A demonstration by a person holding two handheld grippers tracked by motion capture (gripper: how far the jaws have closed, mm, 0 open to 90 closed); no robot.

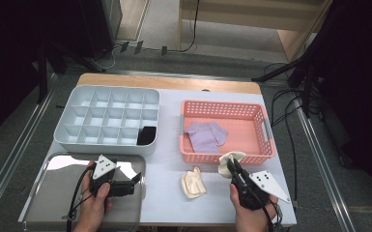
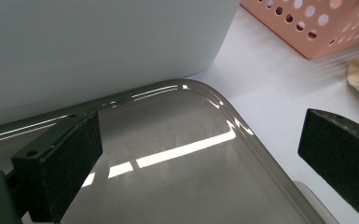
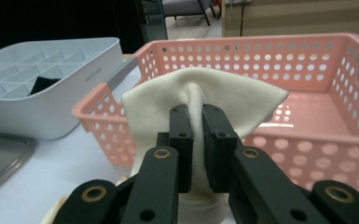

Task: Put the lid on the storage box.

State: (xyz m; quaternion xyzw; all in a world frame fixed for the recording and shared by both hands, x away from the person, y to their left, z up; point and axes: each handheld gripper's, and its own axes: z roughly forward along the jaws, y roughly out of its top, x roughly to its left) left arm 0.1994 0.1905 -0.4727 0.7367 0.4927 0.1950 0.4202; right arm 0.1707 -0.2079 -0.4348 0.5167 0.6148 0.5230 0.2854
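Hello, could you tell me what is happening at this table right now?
A person works with two tools. The right hand-held gripper is shut on a cream cloth and holds it just in front of the pink basket, where a lilac cloth already lies. A second cream cloth rests on the table. The left hand-held gripper is open over the metal tray.

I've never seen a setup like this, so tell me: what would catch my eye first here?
Probably the cream cloth pinched in the right tool, held up just in front of the pink basket at the table's right. A lilac garment lies inside that basket, and another cream cloth sits on the table beside the tool. At the left, the open left tool hovers over a shiny metal tray.
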